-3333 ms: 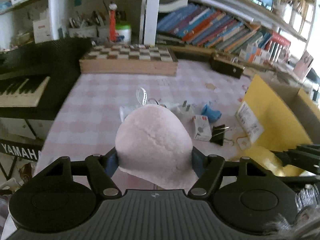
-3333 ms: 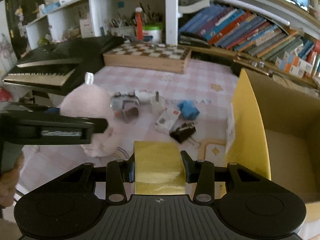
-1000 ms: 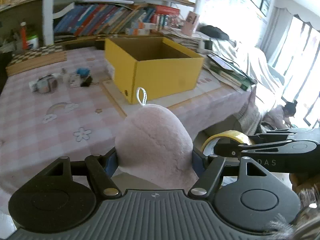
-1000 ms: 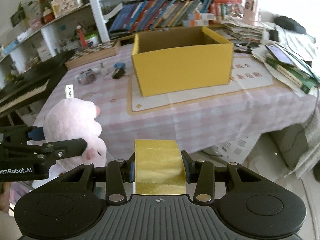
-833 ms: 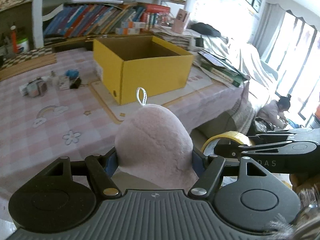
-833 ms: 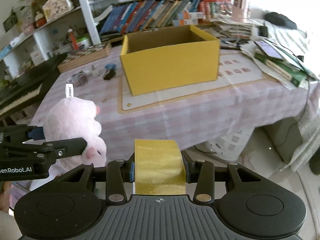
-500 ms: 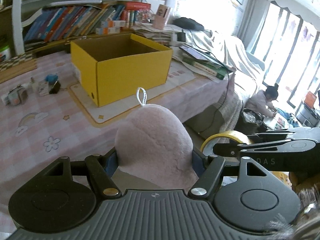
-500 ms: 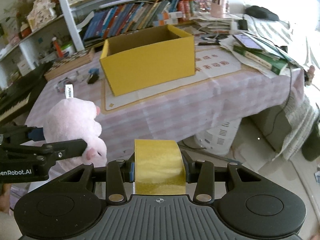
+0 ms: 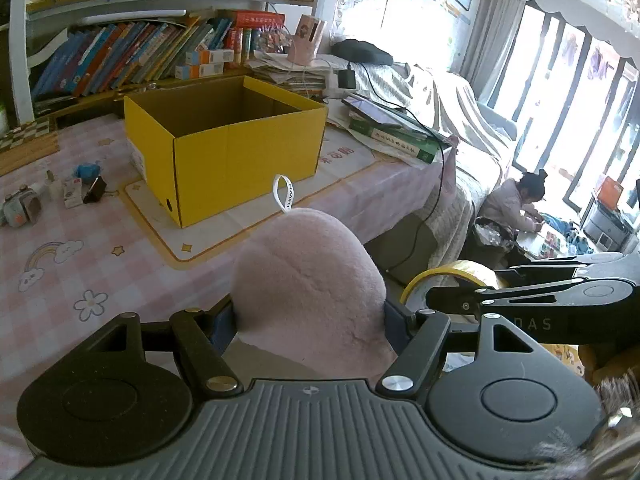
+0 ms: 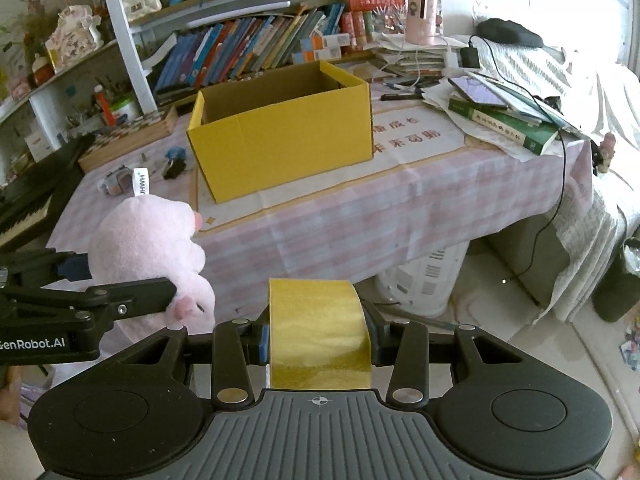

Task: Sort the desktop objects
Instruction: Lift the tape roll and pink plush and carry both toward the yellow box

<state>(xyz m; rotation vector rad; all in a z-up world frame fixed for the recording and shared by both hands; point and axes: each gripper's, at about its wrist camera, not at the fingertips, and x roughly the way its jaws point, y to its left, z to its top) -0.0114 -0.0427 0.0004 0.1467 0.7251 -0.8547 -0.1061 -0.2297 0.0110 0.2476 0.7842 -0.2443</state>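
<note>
Pink plush toy (image 9: 308, 280) clamped between left gripper (image 9: 308, 320) fingers; yellow tape roll (image 10: 320, 332) gripped by right gripper (image 10: 318, 340); open yellow box (image 10: 280, 136) on table at 12 o'clock, well apart

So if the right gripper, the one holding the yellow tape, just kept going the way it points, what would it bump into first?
Probably the pink checked tablecloth hanging over the table's near edge, below the yellow box. The right gripper, shut on the tape roll, points there with nothing visible between, though depth is hard to judge.

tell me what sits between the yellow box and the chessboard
A black binder clip and a blue thing lie on the pink cloth, seen in the right wrist view.
</note>
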